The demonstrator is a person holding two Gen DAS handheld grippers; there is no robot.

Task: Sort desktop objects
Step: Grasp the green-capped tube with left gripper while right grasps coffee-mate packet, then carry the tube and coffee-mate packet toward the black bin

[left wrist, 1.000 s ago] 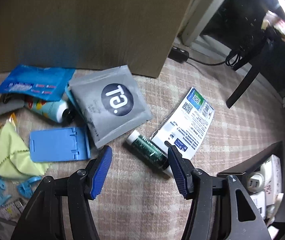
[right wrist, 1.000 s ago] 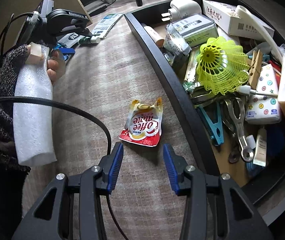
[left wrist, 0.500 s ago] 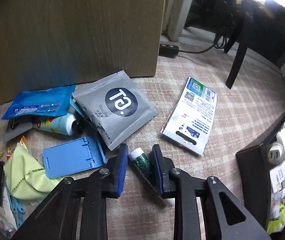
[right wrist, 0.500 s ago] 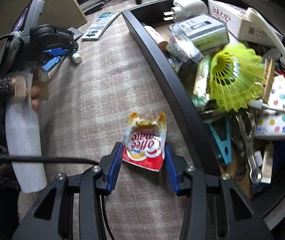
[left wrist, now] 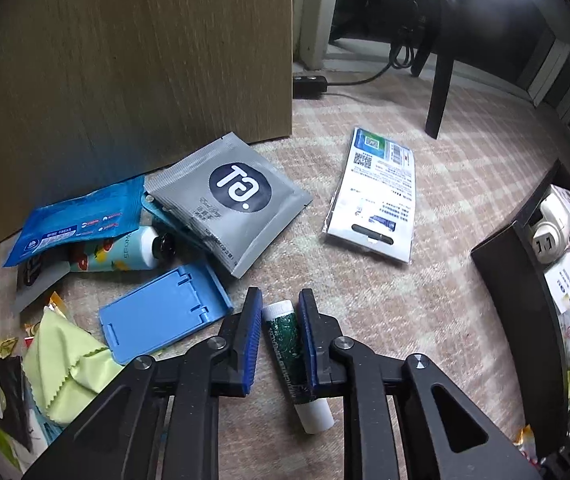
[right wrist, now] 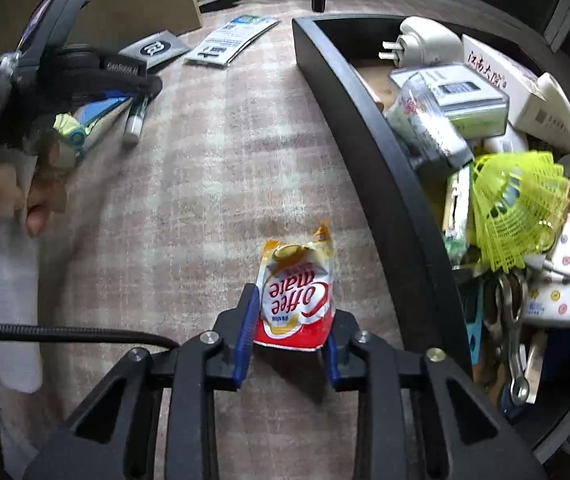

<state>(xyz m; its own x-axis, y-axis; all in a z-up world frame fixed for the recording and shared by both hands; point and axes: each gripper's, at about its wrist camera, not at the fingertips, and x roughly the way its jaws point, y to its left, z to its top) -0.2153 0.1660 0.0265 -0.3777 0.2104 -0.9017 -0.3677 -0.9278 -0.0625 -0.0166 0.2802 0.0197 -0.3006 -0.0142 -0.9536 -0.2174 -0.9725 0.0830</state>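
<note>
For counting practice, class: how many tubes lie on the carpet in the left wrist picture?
2. A green tube sits between the left gripper's closing jaws; a patterned tube lies partly under the blue packet. Others may hide under the pile.

Black bin (left wrist: 525, 304) cut off by right edge; contents partly unseen. Hand (right wrist: 41, 208) left of Coffee-mate sachet (right wrist: 295, 292) blurred.

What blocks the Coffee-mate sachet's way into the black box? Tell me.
Only the box's near wall stands between the Coffee-mate sachet and the black box; the sachet must clear it. The right gripper is closing around the sachet. Inside, clutter is piled high.
</note>
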